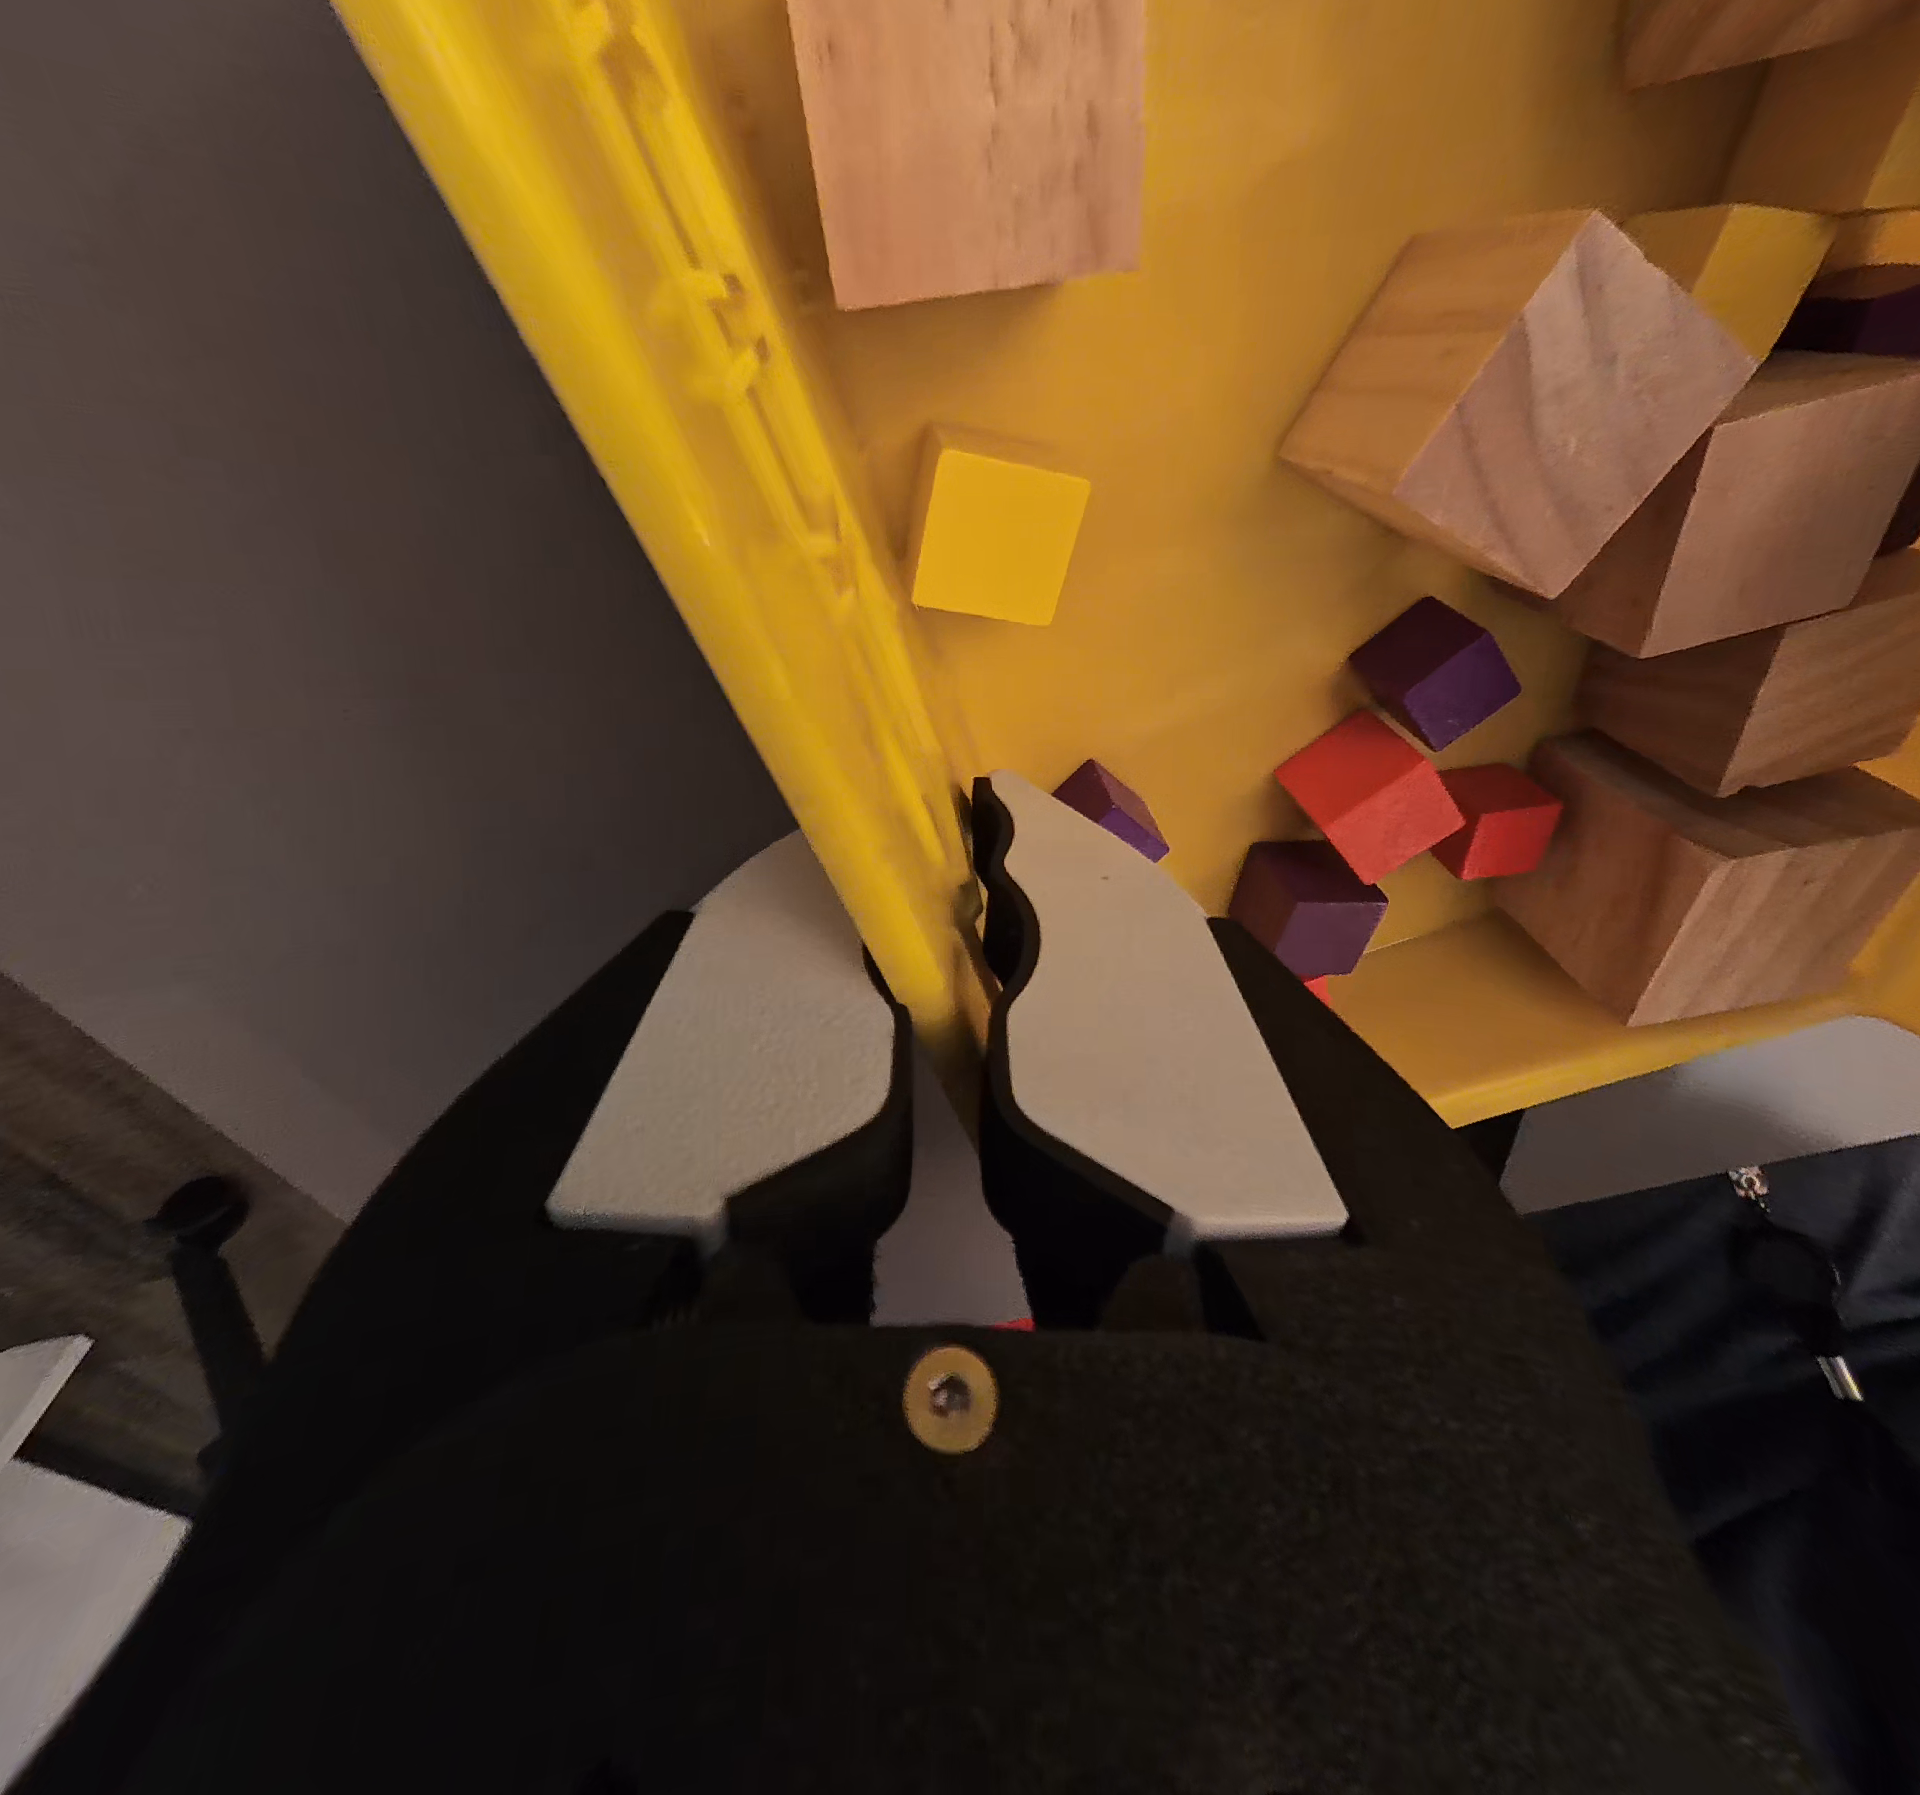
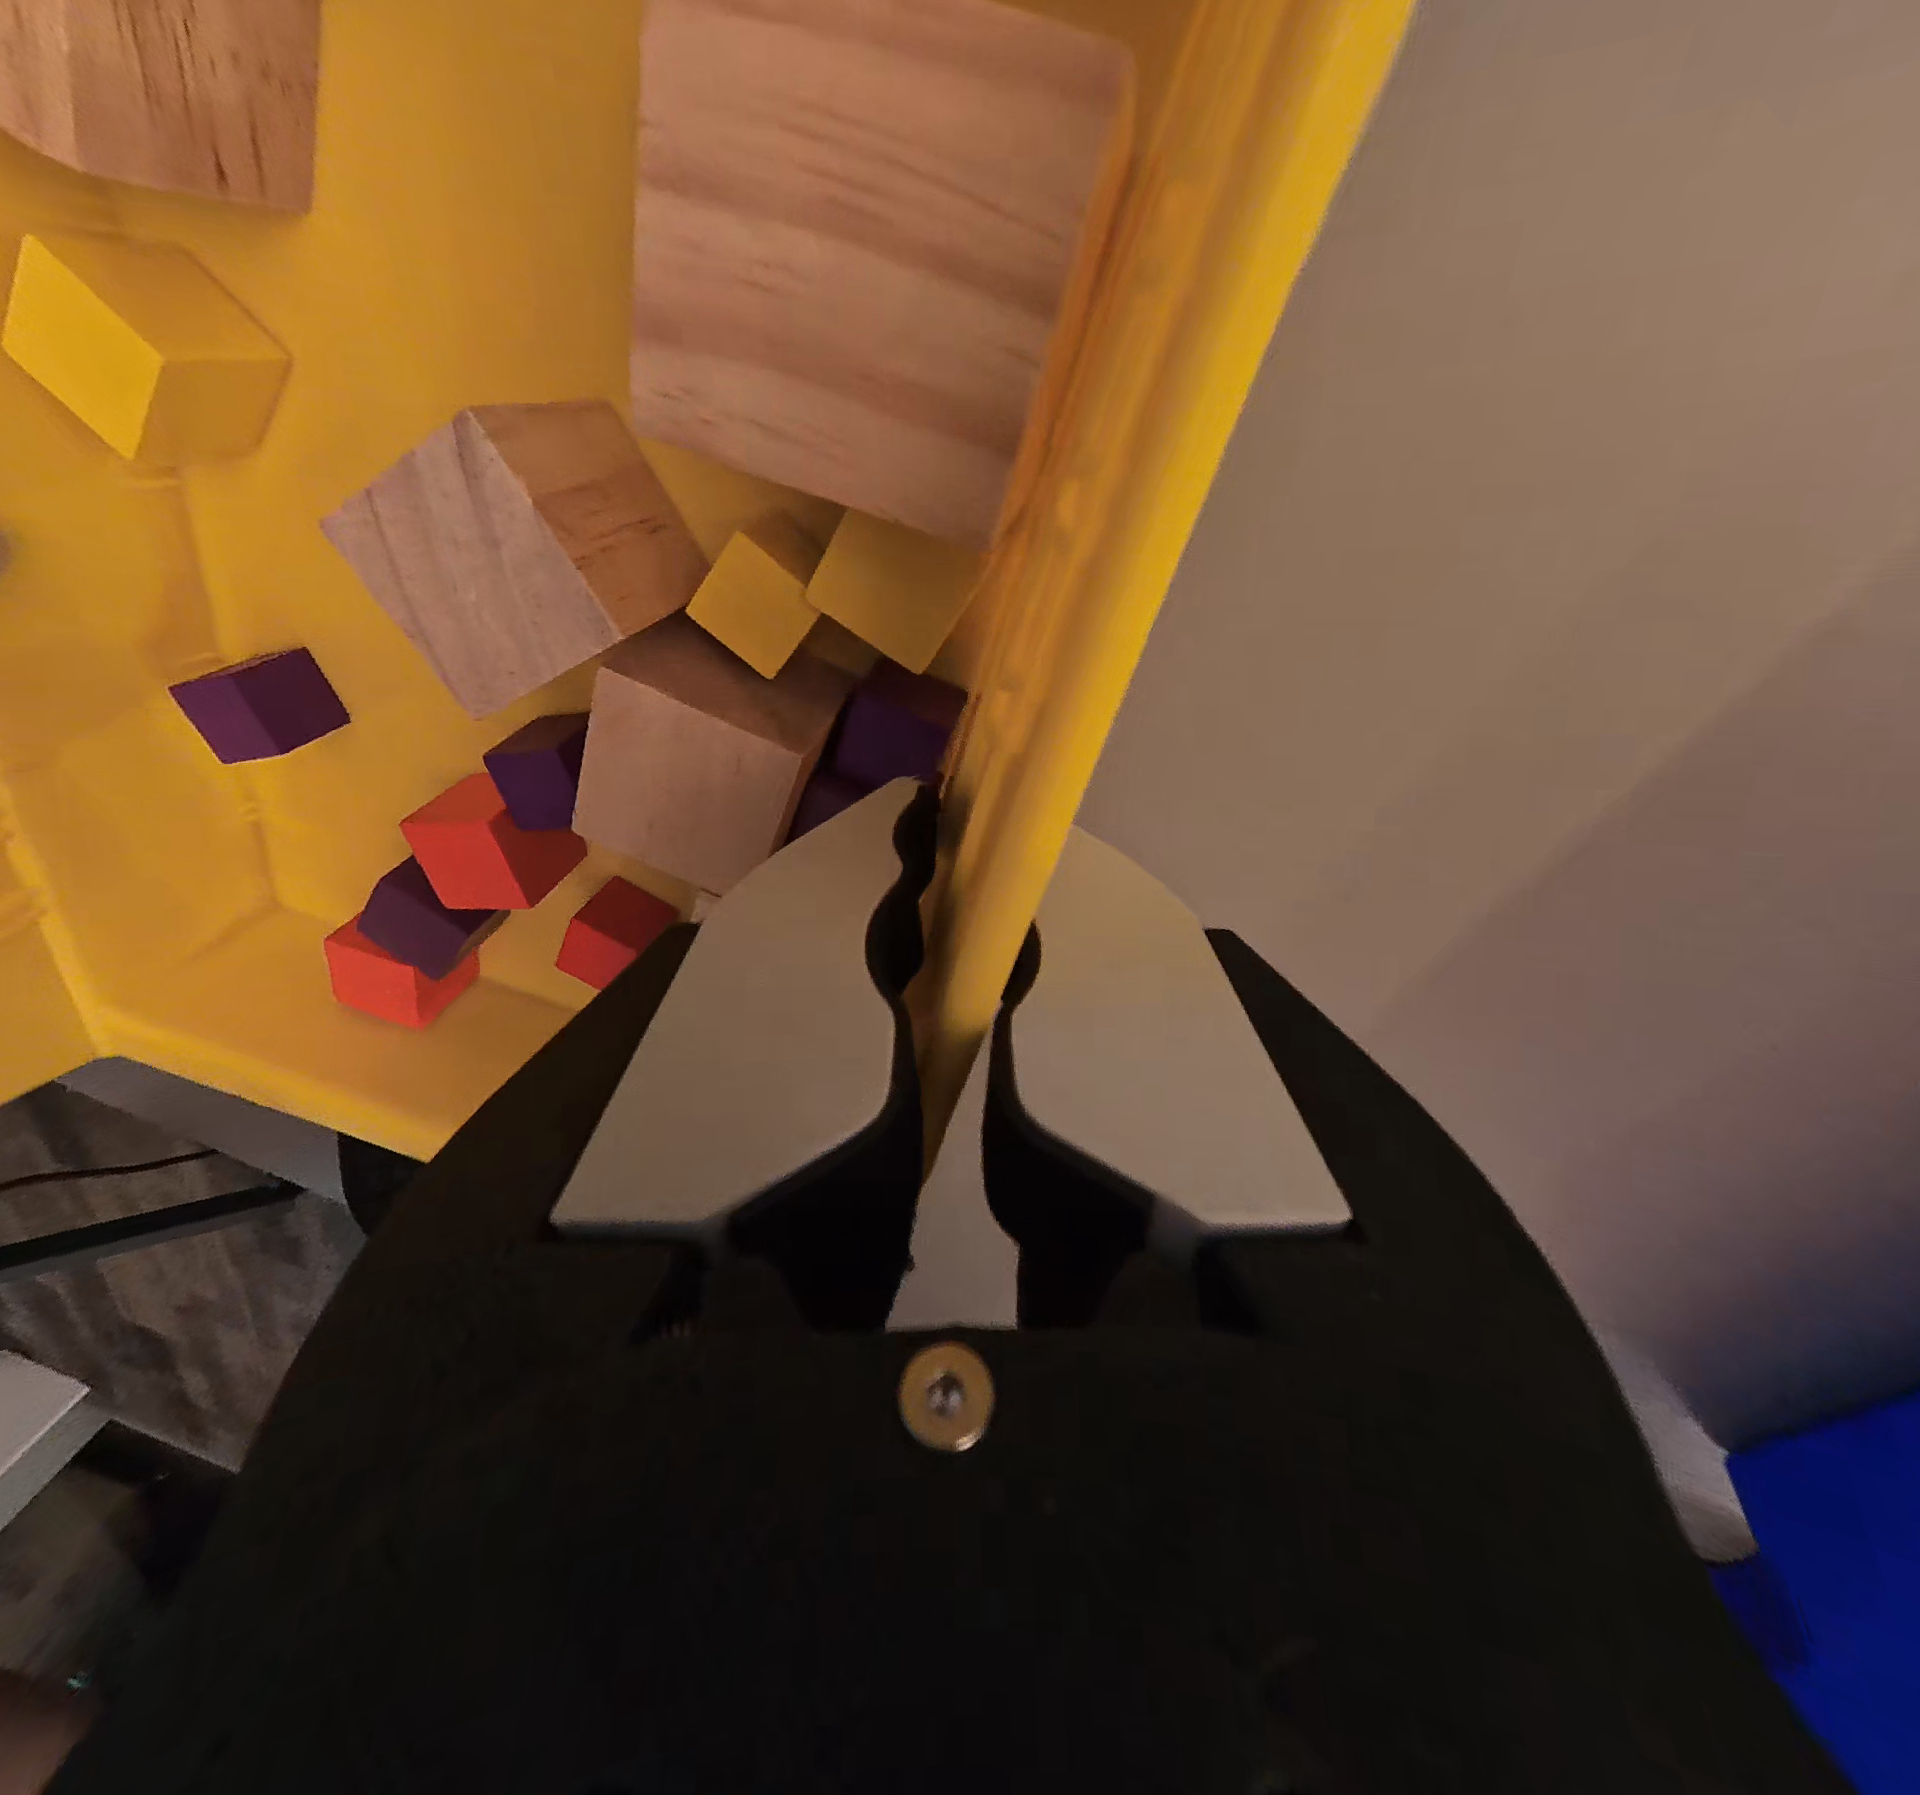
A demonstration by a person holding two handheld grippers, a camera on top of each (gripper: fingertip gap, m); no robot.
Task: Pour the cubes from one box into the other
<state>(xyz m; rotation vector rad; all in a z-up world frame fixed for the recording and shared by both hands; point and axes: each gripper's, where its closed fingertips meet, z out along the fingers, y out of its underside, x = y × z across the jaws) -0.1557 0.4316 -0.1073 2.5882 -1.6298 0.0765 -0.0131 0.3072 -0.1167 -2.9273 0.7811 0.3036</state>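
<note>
A yellow plastic box [image 1: 1195, 415] is held tilted between both grippers. My left gripper [image 1: 961, 872] is shut on the box's left wall [image 1: 727, 457]. My right gripper [image 2: 961, 841] is shut on the box's right wall [image 2: 1174, 415]. Inside lie several large plain wooden cubes [image 1: 1527, 415] [image 2: 520, 550], small red cubes [image 1: 1366, 795] [image 2: 478, 841], purple cubes [image 1: 1439, 670] [image 2: 260, 703] and yellow cubes [image 1: 997, 524] [image 2: 135, 353]. The cubes are heaped toward the box's low corner, near my fingers. The other box is not clearly in view.
A grey wall [image 1: 260, 498] fills the left side of the left wrist view. A blue surface [image 2: 1829, 1579] shows at the lower right of the right wrist view. Dark fabric [image 1: 1704, 1330] lies below the box. White furniture edges [image 1: 42, 1537] and grey floor [image 2: 156, 1278] are below.
</note>
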